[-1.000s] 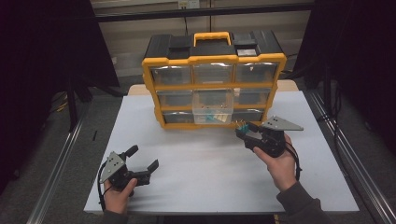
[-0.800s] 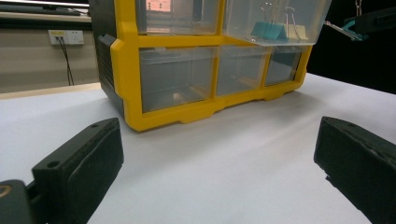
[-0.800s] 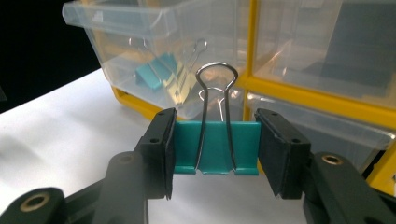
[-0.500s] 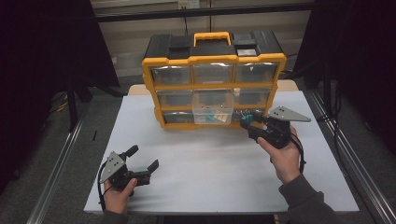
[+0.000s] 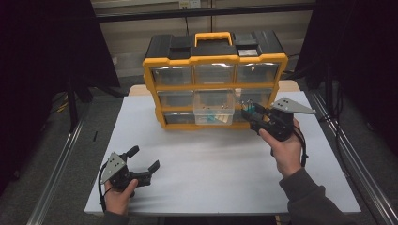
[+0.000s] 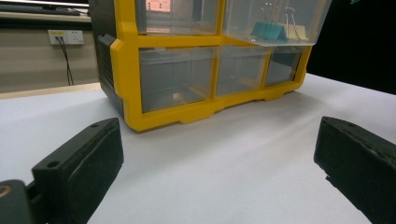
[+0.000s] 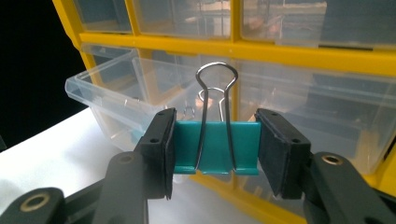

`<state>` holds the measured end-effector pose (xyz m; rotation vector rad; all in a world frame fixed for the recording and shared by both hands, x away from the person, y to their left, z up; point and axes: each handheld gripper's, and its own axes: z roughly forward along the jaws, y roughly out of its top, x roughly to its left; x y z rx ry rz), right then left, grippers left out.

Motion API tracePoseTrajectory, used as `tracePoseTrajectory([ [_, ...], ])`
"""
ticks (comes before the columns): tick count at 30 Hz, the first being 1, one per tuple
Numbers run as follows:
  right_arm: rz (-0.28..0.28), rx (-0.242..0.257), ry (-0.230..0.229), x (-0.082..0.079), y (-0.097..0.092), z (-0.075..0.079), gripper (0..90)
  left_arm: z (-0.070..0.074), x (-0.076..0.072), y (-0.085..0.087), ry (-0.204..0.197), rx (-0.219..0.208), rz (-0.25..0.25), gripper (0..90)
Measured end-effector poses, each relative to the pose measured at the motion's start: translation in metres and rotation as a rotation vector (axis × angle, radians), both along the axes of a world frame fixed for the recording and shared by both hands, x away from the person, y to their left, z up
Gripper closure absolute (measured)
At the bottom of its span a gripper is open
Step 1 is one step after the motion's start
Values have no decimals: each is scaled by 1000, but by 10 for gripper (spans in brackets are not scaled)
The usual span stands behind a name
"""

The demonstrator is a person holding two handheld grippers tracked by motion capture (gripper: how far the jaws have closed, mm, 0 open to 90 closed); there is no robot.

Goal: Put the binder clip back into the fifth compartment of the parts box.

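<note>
Nearest to me, my left gripper (image 5: 141,169) rests low at the front left of the desk (image 5: 211,168). Its jaws stand wide apart with nothing between them; in the left gripper view only bare white surface lies between the two black pads.

Farther out on the right, my right gripper (image 5: 248,112) is held above the desk, just in front of the lower right corner of the organizer. Its jaws are clamped on a teal binder clip (image 7: 215,146). In the right gripper view the pads press the clip's two ends, and its wire handles stand upright between them.

Just beyond the clip is a clear drawer (image 5: 214,107), pulled out from the middle column of the yellow organizer (image 5: 215,79). In the left gripper view this drawer holds more binder clips (image 6: 270,29), teal and pale yellow.

The organizer stands at the back of the desk, three drawers across and three rows high, with a black top and a yellow handle.
</note>
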<state>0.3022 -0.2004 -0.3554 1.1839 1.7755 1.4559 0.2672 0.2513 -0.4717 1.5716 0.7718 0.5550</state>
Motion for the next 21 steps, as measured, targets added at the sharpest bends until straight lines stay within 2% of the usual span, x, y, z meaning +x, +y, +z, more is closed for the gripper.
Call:
tracePoseTrajectory([
  [16,7,-9,-22,12,13,22,502,0,0,0,0,-1,1,15],
  [17,8,-5,-26,12,14,22,501,0,0,-1,2,-23,6,15],
  [18,8,-9,-25,13,16,23,502,0,0,-1,2,-26,6,15],
  [21,18,-16,-26,15,21,25,501,0,0,0,-1,-12,-1,15],
])
